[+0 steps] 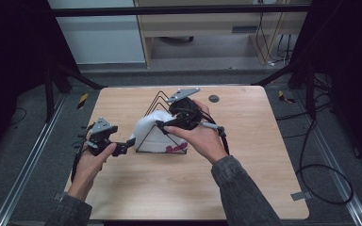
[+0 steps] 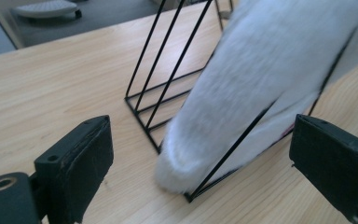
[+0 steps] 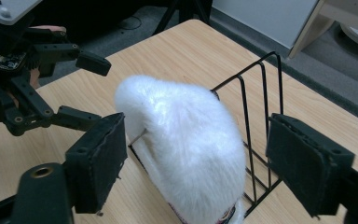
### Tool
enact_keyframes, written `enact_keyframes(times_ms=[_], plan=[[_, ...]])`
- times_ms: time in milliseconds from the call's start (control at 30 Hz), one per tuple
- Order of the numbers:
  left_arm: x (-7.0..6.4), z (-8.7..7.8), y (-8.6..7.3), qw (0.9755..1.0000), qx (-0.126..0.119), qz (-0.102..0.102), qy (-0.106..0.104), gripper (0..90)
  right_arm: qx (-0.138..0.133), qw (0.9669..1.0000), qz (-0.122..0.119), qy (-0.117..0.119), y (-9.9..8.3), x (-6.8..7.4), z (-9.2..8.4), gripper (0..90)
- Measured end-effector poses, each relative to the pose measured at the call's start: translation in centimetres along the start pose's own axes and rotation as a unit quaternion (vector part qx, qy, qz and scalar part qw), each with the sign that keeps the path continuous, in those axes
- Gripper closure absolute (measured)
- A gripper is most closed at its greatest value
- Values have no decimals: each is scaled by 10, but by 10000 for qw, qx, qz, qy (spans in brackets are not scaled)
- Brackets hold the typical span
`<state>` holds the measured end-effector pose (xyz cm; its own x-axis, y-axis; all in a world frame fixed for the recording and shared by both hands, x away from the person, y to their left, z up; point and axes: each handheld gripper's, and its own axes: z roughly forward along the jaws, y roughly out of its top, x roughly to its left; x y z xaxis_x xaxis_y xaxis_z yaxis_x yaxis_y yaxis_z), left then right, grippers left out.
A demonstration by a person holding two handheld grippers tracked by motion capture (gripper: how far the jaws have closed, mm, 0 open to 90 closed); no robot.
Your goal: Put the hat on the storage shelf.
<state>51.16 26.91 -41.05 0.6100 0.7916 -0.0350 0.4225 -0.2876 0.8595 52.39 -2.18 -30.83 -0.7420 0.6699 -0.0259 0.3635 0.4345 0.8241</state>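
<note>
High view: your white fluffy item (image 1: 152, 132) sits in the black wire rack (image 1: 162, 123), mid-table, nearer the far edge.

Your left gripper (image 1: 125, 146) stands wide, nothing between its jaws, just beside the rack's left end, toward the table's (image 1: 245, 155) left edge. Your right gripper (image 1: 166, 125) hangs over the rack, also wide; in the right gripper view its pads (image 3: 100, 161) flank the item without pressing on it. The item leans against a wire divider and bulges past the rack's end.
</note>
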Motion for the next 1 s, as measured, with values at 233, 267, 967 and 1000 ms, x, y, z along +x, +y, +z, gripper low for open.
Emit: enact_keyframes(times_ms=[233,267,967,1000], plan=[[-9,-5,2,9997,-206,-88,29,52,23,10000,12,-60,-7,-4,-8,85],[-10,-5,1,9997,-216,-91,65,52,-6,10000,-17,-66,-9,-5,-10,82],[-5,-4,-36,9986,169,147,476,53,-369,9962,330,-723,-97,-50,-65,135],[-5,-4,-37,9985,208,157,486,53,-348,9960,340,-743,-102,-51,-64,135]])
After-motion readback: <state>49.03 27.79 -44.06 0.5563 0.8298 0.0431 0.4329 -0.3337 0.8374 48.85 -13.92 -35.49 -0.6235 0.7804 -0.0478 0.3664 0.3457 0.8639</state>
